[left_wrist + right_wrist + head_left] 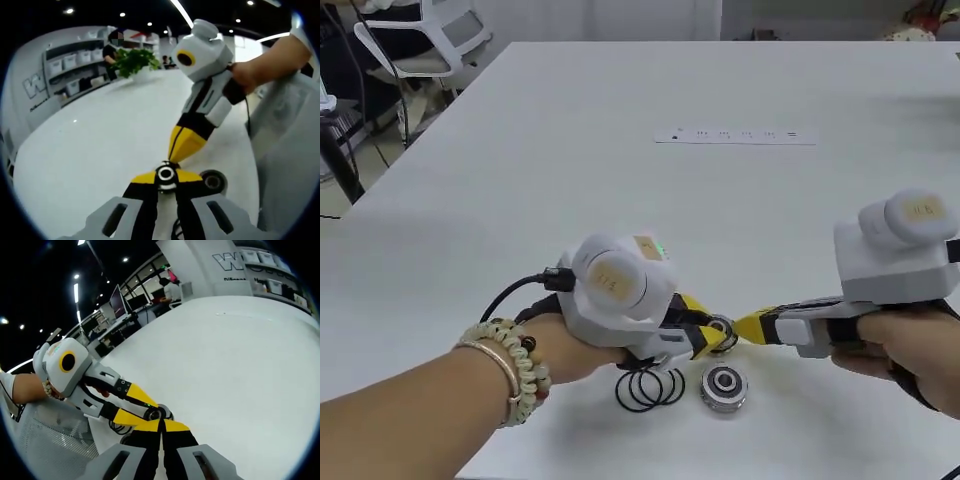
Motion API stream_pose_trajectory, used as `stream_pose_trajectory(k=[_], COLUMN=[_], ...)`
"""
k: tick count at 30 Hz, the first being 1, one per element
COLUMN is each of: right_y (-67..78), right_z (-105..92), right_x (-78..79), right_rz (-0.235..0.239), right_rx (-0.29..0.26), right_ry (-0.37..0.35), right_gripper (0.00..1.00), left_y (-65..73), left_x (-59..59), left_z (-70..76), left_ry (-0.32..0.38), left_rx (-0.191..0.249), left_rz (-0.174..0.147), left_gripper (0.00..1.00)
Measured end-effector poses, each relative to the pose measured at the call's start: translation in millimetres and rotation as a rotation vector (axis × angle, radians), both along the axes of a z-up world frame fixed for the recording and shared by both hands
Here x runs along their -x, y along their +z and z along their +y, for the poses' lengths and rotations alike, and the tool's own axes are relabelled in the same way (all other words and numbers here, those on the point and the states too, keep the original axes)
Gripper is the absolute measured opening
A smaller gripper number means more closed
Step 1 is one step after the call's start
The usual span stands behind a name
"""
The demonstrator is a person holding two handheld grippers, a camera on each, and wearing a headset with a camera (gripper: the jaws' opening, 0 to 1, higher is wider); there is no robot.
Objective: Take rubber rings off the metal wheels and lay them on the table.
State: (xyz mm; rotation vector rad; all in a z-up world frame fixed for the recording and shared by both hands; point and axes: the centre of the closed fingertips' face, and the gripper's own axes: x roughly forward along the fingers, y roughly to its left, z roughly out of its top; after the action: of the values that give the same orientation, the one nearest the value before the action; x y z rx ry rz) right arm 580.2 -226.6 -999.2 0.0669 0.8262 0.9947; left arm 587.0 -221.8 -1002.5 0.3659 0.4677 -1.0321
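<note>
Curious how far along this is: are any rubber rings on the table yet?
Yes, black rubber rings lie on the table beside a metal wheel.

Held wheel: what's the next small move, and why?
Probably draw the right gripper back from the wheel to peel a ring off. The left gripper clamps the wheel, and the right's closed tips sit against its rim; whether they grip a ring I cannot tell. Loose rings lie on the table nearby, so stripping seems underway.

the held wheel [720,333], just behind the loose wheel [724,387], is mostly hidden by yellow jaws. right of the loose wheel, the right hand [905,355] is cut off.
</note>
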Motion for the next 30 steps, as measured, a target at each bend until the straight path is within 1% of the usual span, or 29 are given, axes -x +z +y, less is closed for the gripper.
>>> stream_pose_trajectory(k=[15,24,26,28,29,30], right_y=[3.2,3.2,5.1,8.4,11.1,21.8], right_z=[2.4,4.1,6.6,11.4,15.2,22.7], right_x=[0.2,1.2,2.3,3.2,6.3,1.9], right_rz=[-0.007,-0.018,-0.017,-0.03,-0.022,-0.06], right_rx=[-0.007,-0.001,-0.013,-0.022,-0.038,-0.101], right_ry=[0.012,0.024,0.031,0.046,0.056,0.047], right_gripper=[0.0,0.0,0.0,0.0,0.0,0.0], left_y=[0.9,-0.1,-0.2,-0.1,0.0,0.0], left_x=[1.0,0.9,0.7,0.5,0.2,0.1], left_z=[0.9,0.1,-0.2,-0.3,-0.5,-0.9], left_ry=[0.0,0.001,0.001,0.003,0.005,0.006], left_rx=[0.001,0.002,0.003,0.005,0.006,0.008], left_rz=[-0.003,-0.003,-0.005,-0.005,-0.005,-0.004], left_gripper=[0.13,0.13,0.13,0.13,0.13,0.13])
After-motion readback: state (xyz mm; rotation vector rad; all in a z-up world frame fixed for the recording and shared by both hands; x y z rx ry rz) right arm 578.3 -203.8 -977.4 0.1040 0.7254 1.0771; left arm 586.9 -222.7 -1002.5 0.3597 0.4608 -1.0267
